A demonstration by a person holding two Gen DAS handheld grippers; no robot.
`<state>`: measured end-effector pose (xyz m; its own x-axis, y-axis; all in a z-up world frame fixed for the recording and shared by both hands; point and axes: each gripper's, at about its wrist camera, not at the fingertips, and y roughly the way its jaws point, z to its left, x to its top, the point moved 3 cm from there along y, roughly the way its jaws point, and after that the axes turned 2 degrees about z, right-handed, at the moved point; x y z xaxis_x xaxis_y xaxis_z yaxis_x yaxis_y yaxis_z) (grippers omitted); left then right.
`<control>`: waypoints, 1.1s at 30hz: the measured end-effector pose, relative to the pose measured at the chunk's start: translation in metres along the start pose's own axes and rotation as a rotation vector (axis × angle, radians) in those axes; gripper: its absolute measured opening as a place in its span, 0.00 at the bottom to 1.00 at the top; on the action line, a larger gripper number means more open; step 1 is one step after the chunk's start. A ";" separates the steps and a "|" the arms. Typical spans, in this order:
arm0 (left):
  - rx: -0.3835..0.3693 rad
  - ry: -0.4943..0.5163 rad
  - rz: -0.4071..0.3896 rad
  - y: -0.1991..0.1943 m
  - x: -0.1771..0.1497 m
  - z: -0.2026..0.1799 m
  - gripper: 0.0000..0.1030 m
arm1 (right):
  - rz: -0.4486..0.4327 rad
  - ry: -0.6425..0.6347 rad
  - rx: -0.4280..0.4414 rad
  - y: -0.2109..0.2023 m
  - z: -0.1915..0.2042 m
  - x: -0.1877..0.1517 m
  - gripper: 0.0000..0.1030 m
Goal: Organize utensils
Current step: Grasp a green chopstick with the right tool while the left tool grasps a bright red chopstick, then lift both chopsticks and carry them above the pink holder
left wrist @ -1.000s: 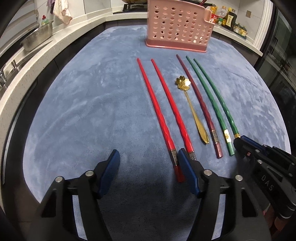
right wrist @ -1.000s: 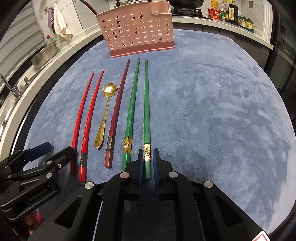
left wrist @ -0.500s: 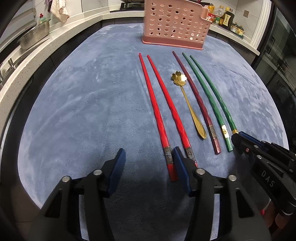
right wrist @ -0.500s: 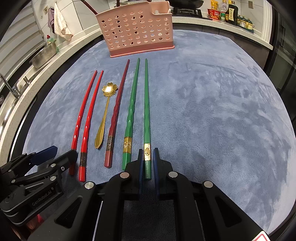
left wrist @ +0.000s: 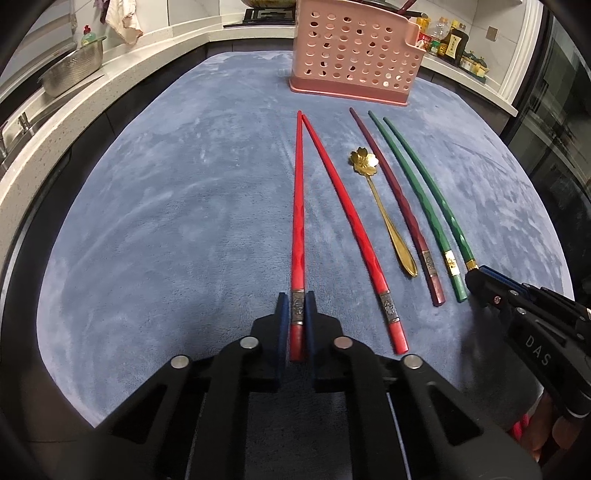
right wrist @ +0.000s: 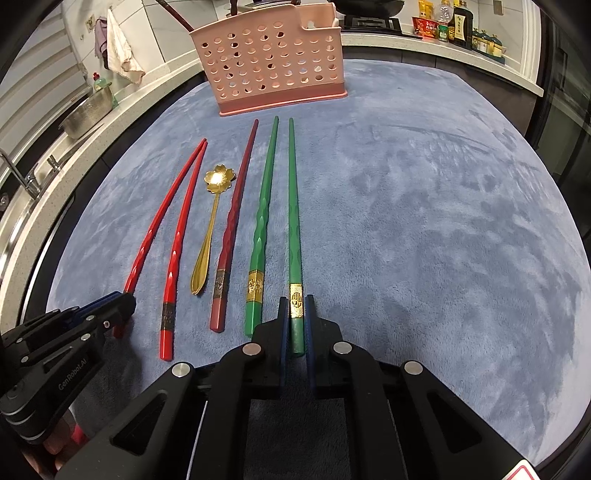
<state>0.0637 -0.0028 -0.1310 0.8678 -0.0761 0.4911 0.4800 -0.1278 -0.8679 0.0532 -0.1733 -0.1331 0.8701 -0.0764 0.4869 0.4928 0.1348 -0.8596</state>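
Note:
On the blue mat lie two red chopsticks, a gold flower spoon (left wrist: 384, 206), a dark red chopstick (left wrist: 402, 214) and two green chopsticks. My left gripper (left wrist: 296, 306) is shut on the butt end of the left red chopstick (left wrist: 298, 221), which still lies on the mat. The other red chopstick (left wrist: 354, 236) lies beside it. My right gripper (right wrist: 296, 310) is shut on the butt end of the right green chopstick (right wrist: 294, 221). The second green chopstick (right wrist: 262, 221) lies just left of it. A pink perforated utensil holder (left wrist: 354, 55) stands at the far end, also in the right wrist view (right wrist: 273, 66).
A white counter (left wrist: 110, 85) runs along the left with a metal colander (left wrist: 74, 70) and a sink tap (right wrist: 22, 177). Bottles (right wrist: 458, 22) stand at the back right. Wide bare mat (right wrist: 443, 221) lies right of the green chopsticks.
My left gripper, open a moment ago beside the red chopsticks, has shifted right and shut on the left red chopstick, swinging its tip toward the other. My right gripper has stayed shut on the green chopstick.

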 end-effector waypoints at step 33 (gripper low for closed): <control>-0.008 -0.022 -0.207 -0.096 0.058 0.008 0.07 | -0.205 0.114 0.058 -0.097 -0.020 0.057 0.07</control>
<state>0.0688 0.0126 -0.0200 0.7531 -0.0262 0.6574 0.6477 -0.1460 -0.7478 0.0552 -0.2108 -0.0249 0.7477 -0.2188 0.6270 0.6614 0.1615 -0.7324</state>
